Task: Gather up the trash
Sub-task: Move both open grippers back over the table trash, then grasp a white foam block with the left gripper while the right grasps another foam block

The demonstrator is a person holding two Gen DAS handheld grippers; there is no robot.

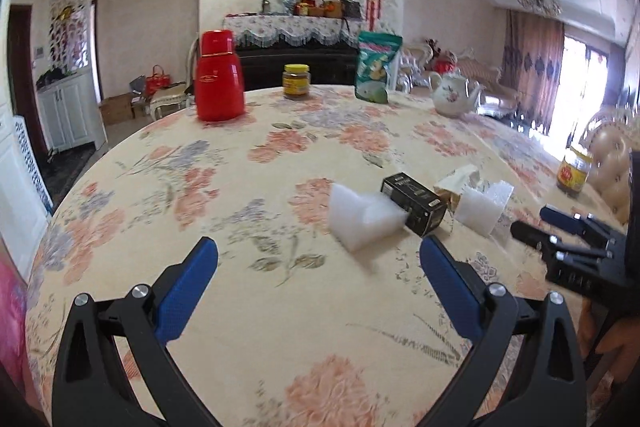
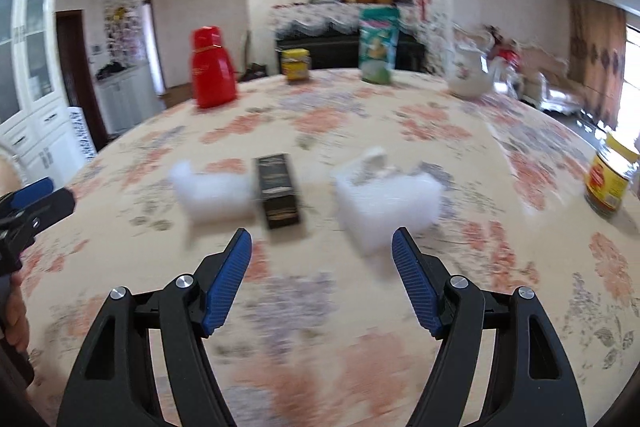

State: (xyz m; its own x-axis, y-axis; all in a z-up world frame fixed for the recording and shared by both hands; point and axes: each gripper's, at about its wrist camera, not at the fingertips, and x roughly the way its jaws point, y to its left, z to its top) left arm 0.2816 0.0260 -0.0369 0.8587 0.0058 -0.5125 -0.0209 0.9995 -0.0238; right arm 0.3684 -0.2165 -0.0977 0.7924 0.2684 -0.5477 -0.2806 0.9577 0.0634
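Observation:
On the flowered tablecloth [image 1: 240, 187] lies a cluster of trash. A white foam piece [image 1: 362, 219] [image 2: 210, 193] rests beside a small black box [image 1: 414, 203] [image 2: 278, 193]. Right of the box sit another white foam block [image 1: 480, 209] [image 2: 384, 201] and a torn paper carton [image 1: 456, 185] [image 2: 374, 161]. My left gripper [image 1: 320, 267] is open and empty, just short of the foam piece. My right gripper [image 2: 322, 247] is open too, nothing between its fingers, in front of the box and the foam block. It also shows at the right edge [image 1: 560, 227] of the left wrist view.
At the table's far side stand a red thermos [image 1: 218, 77], a yellow-lidded jar [image 1: 296, 81], a green snack bag [image 1: 376, 67] and a white teapot [image 1: 454, 95]. Another jar [image 1: 574, 171] [image 2: 610, 181] stands at the right. A hand [image 2: 14, 311] holds the left gripper.

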